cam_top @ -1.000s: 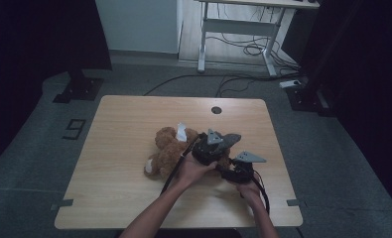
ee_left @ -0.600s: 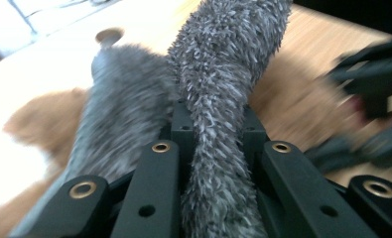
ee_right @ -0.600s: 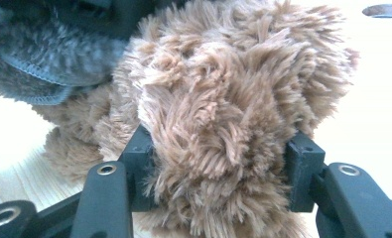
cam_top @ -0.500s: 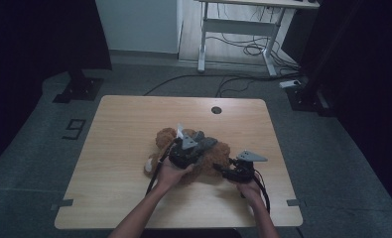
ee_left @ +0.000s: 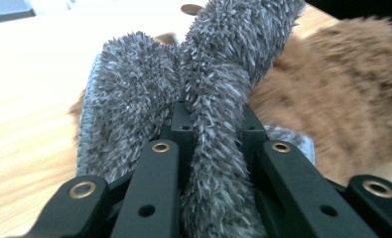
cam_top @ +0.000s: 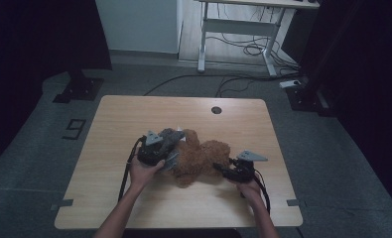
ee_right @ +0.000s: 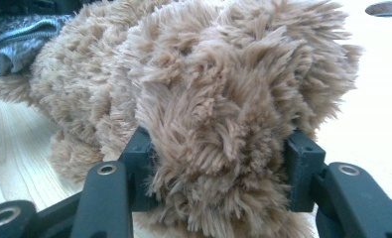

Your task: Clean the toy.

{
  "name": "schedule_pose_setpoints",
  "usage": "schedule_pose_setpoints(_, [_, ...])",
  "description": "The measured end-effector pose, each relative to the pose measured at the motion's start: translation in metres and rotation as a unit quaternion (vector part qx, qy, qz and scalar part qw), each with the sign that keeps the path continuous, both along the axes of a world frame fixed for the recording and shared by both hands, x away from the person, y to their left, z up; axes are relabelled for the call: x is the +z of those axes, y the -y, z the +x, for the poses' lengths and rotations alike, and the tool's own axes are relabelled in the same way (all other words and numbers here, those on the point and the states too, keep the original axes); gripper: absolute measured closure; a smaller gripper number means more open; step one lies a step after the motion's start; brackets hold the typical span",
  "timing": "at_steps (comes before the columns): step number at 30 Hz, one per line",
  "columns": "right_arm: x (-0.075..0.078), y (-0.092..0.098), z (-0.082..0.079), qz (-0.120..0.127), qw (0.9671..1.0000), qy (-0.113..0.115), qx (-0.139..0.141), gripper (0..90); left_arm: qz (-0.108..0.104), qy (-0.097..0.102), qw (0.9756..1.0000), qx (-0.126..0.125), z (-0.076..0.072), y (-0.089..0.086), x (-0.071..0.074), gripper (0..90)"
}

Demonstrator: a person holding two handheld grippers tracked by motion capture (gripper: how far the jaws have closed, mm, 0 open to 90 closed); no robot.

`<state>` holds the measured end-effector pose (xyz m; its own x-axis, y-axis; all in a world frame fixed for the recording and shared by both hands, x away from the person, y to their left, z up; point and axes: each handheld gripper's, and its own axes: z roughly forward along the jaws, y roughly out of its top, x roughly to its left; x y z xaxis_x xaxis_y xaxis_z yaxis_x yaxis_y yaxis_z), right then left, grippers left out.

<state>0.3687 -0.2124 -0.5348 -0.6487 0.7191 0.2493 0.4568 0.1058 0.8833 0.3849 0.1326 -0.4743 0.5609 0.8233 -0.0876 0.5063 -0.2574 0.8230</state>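
Right now the brown plush bear is lying mid-bench. The left claw is clamping tight on a grey fuzzy garment at the bear's left end, while the right claw is gripping a plush limb, jaws half spread around it.

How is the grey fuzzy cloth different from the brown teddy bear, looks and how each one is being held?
The grey fuzzy cloth is grey with spiky pile and thin; the brown teddy bear is tan, curly and bulky. The left gripper pinches a narrow fold of the cloth; the right gripper clamps a thick part of the bear. The cloth is lifted and draped; the bear lies on the table. Both are plush.
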Motion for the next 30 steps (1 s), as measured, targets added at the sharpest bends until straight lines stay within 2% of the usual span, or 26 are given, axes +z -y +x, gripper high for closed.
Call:
schedule_pose_setpoints(6, [0.0, 0.0, 0.0, 0.002, 1.0, -0.001, -0.001, 45.0, -0.002, -0.014, 0.9996, 0.024, 0.0, -0.016, -0.014, 76.5])
schedule_pose_setpoints(9, [0.0, 0.0, 0.0, 0.003, 1.0, -0.002, -0.001, 45.0, 0.016, -0.03, 0.9988, 0.035, 0.001, -0.023, -0.025, 76.6])
schedule_pose_setpoints(10, [0.0, 0.001, 0.001, 0.003, 1.0, -0.003, -0.001, 45.1, 0.016, -0.037, 0.9985, 0.038, 0.002, -0.025, -0.03, 76.6])
schedule_pose_setpoints(12, [-0.001, 0.001, 0.001, 0.006, 1.0, -0.004, -0.002, 45.1, -0.008, -0.046, 0.9981, 0.04, 0.002, -0.031, -0.038, 76.6])
schedule_pose_setpoints(14, [-0.001, 0.001, 0.001, 0.007, 1.0, -0.004, -0.003, 45.1, -0.024, -0.047, 0.9978, 0.041, 0.002, -0.034, -0.041, 76.6])
schedule_pose_setpoints(19, [-0.001, 0.001, 0.001, 0.007, 1.0, -0.004, -0.004, 45.2, -0.014, -0.042, 0.9981, 0.042, 0.0, -0.031, -0.037, 76.6])
schedule_pose_setpoints(23, [-0.001, 0.002, 0.001, 0.006, 1.0, -0.004, -0.003, 45.3, -0.015, -0.033, 0.9987, 0.035, -0.004, -0.029, -0.026, 76.6])
schedule_pose_setpoints(27, [-0.001, 0.002, 0.002, 0.006, 1.0, -0.004, -0.004, 45.5, -0.023, -0.005, 0.9994, 0.025, -0.011, -0.021, -0.005, 76.5])
schedule_pose_setpoints(30, [-0.001, 0.002, 0.001, 0.006, 1.0, -0.004, -0.005, 45.5, -0.031, 0.018, 0.9993, 0.007, -0.017, -0.007, 0.011, 76.5])
